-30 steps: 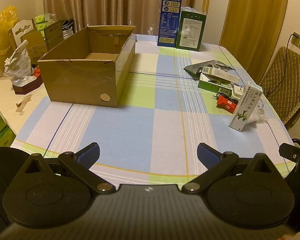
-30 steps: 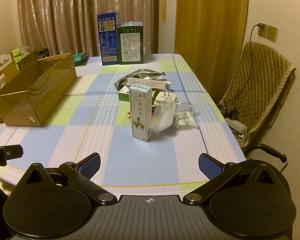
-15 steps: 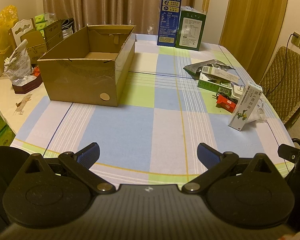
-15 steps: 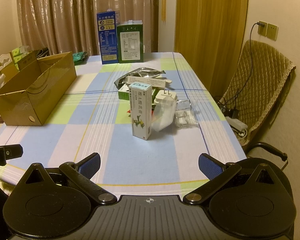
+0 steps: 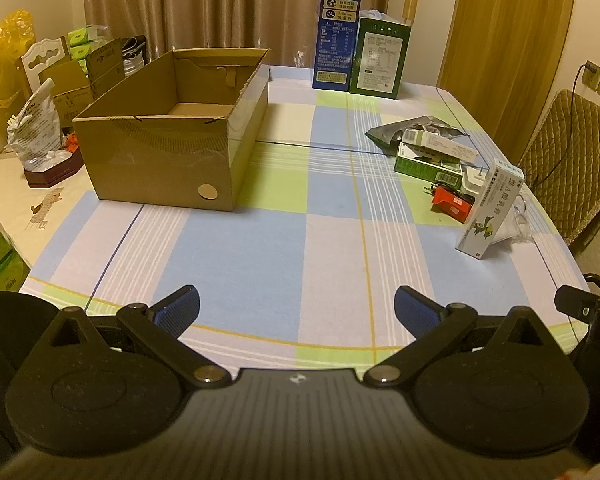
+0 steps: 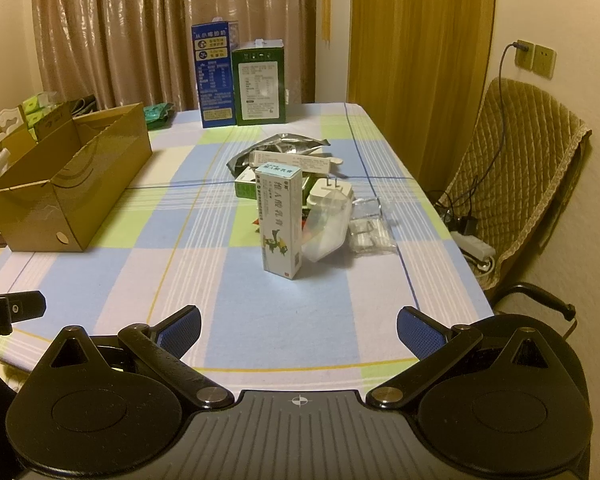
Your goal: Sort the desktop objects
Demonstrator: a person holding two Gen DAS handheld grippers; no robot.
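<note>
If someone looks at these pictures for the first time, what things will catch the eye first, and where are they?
The open, empty cardboard box stands on the left half of the checked tablecloth. On the right half, a pale medicine carton stands on end in front of a small heap of packets and a white plug. Two tall cartons, one blue and one green, stand at the far edge before the curtain, and both grippers are open.

Checked tablecloth (image 5: 268,248) carries cardboard box (image 5: 172,148), cartons (image 6: 280,220).
</note>
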